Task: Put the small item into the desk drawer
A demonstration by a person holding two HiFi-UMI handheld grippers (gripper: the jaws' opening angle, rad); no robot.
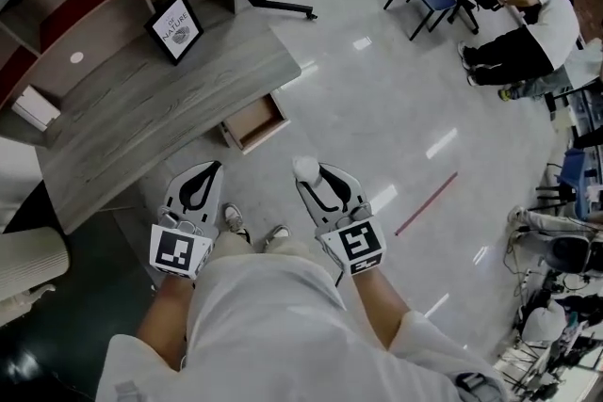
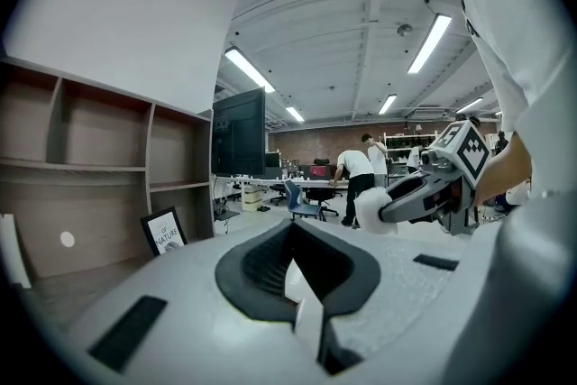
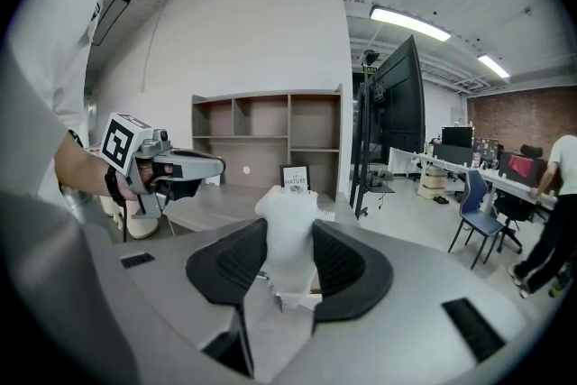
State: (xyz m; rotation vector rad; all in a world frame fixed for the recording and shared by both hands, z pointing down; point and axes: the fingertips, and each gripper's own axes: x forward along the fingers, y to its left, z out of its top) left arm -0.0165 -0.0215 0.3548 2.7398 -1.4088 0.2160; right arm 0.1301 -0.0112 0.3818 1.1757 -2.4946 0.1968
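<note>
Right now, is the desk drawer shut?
No, the drawer stands pulled out from under the desk, its inside showing.

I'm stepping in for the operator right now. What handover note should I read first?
Left gripper: jaws together, nothing between them.
Right gripper: closed on the small white crumpled item.
Grey wood-grain desk is ahead; its light wooden drawer stands pulled open, apart from both grippers.
Done: item picked up, drawer open.
Left: carry the item over and release it into the drawer; probably then push the drawer shut.
</note>
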